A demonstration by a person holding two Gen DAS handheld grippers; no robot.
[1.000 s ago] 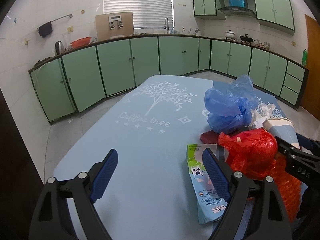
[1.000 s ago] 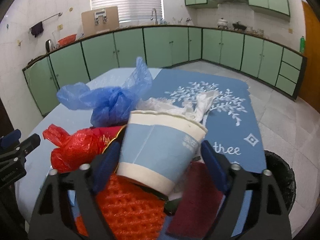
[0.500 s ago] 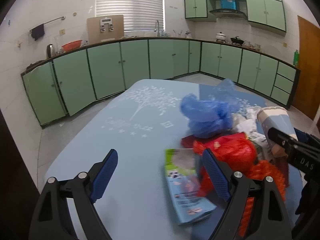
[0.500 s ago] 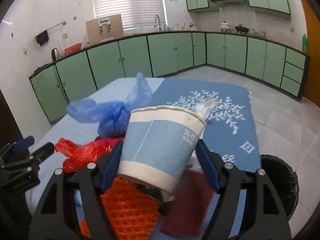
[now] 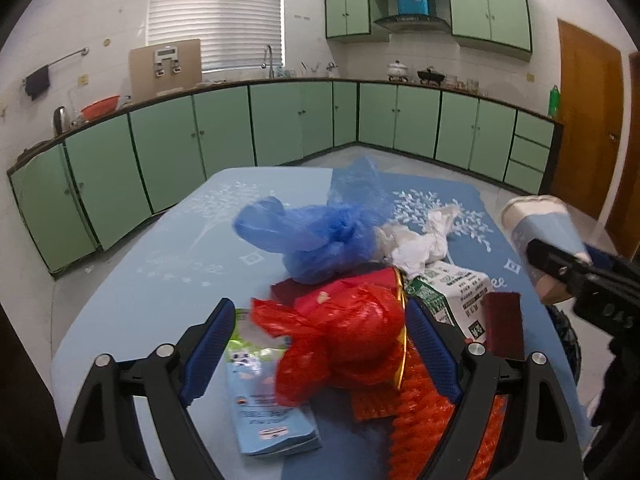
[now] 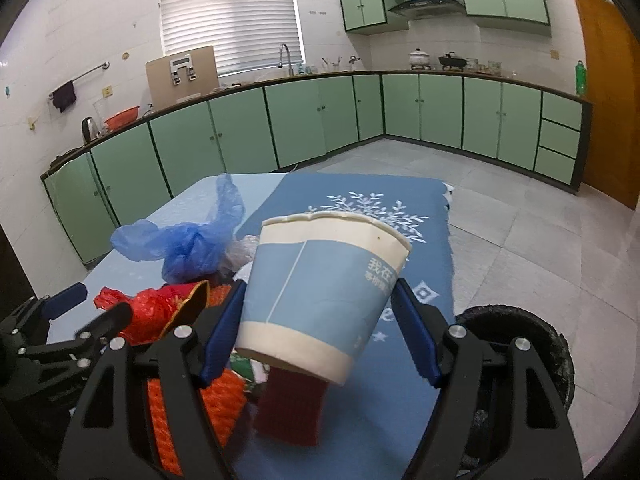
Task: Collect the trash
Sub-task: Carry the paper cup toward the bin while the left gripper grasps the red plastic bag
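The right gripper (image 6: 320, 320) has just closed its blue-padded jaws a little and now clasps a blue-and-white paper cup (image 6: 320, 300), tilted and lifted clear of the pile it sat among a second ago, so the first piece of trash looks ready to go to the round black bin (image 6: 520, 344), which sits low to the right of these tongs. The left gripper (image 5: 316, 356) has swung over from bare cloth; its jaws stand wide and empty on either side of a crumpled red plastic bag (image 5: 344, 336), though blur makes it hard to tell whether a pad brushes it. Beyond that bag lie a knotted blue plastic bag (image 5: 320, 236) and white crumpled tissue (image 5: 420, 240); a pale milk carton (image 5: 260, 404) lies nearer the left jaw. Everything rests on a table under a blue tree-print cloth (image 5: 180, 248), in a kitchen of green cabinets (image 5: 224, 128).
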